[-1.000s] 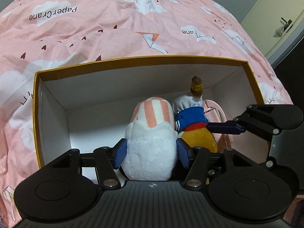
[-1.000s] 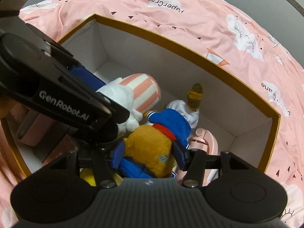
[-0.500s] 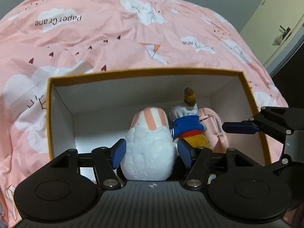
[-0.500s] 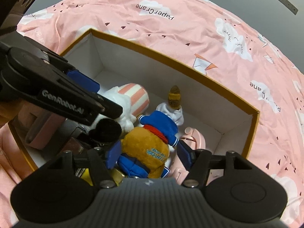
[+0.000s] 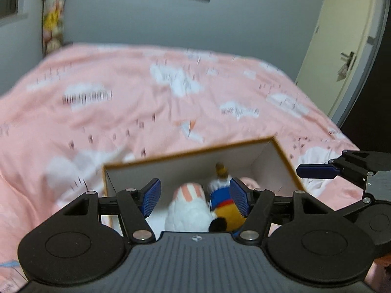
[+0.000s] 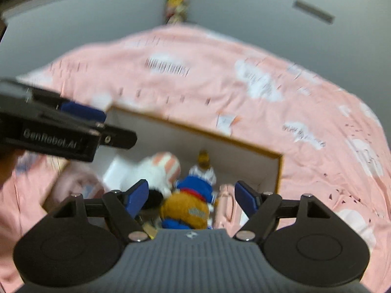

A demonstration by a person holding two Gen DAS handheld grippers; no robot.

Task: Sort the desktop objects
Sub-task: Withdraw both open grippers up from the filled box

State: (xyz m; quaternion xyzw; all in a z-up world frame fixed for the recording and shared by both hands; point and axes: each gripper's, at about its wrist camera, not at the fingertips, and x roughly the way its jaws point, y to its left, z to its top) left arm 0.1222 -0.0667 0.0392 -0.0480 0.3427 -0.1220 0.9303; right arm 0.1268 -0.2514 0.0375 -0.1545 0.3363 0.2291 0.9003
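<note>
Plush toys sit side by side low in the frame inside the box [image 5: 281,150]: left, the white striped toy [image 5: 188,208]; right, the orange doll [image 6: 187,208] in blue. We hold the left gripper [image 5: 195,196] wide and empty above them, while the right gripper [image 6: 193,199] has its jaws opening with nothing pressed between. Both toys rest upright, so we judge them delivered for sorting on the pink bed [image 5: 122,102].
</note>
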